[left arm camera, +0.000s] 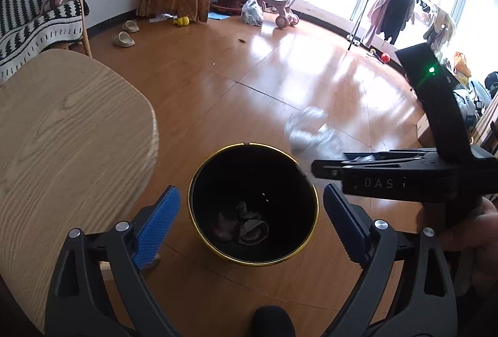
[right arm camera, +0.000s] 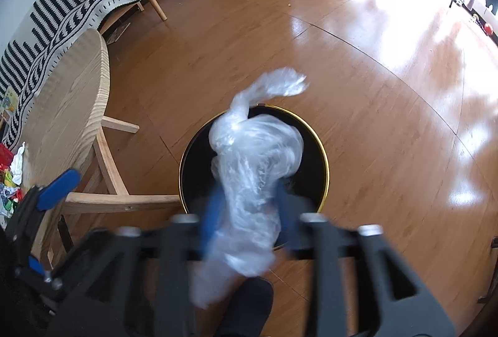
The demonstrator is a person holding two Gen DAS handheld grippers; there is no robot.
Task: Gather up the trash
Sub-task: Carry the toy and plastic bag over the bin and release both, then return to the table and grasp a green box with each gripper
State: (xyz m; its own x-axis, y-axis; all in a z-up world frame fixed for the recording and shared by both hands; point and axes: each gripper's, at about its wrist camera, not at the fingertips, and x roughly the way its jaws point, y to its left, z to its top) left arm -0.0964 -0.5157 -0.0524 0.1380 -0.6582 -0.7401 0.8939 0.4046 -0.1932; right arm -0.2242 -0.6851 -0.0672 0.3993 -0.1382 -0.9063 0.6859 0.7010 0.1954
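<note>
A black trash bin with a gold rim (left arm camera: 306, 231) stands on the wood floor, with a few crumpled scraps (left arm camera: 246, 226) at its bottom. My left gripper (left arm camera: 251, 221) is open and empty above the bin. My right gripper (right arm camera: 249, 215) is shut on a crumpled clear plastic bag (right arm camera: 255, 156) and holds it over the bin (right arm camera: 323, 156). In the left wrist view the right gripper (left arm camera: 314, 170) comes in from the right, side on, with the blurred bag (left arm camera: 311, 131) hanging at its tip near the bin's far right rim.
A light wooden table (left arm camera: 68, 131) stands left of the bin, its legs (right arm camera: 109, 168) close to the bin. Colourful trash (right arm camera: 11, 181) lies on the table's left end. A bench with a striped blanket (right arm camera: 77, 3), slippers (left arm camera: 124, 38), a toy trike (left arm camera: 284, 8) and a clothes rack (left arm camera: 392, 10) stand farther off.
</note>
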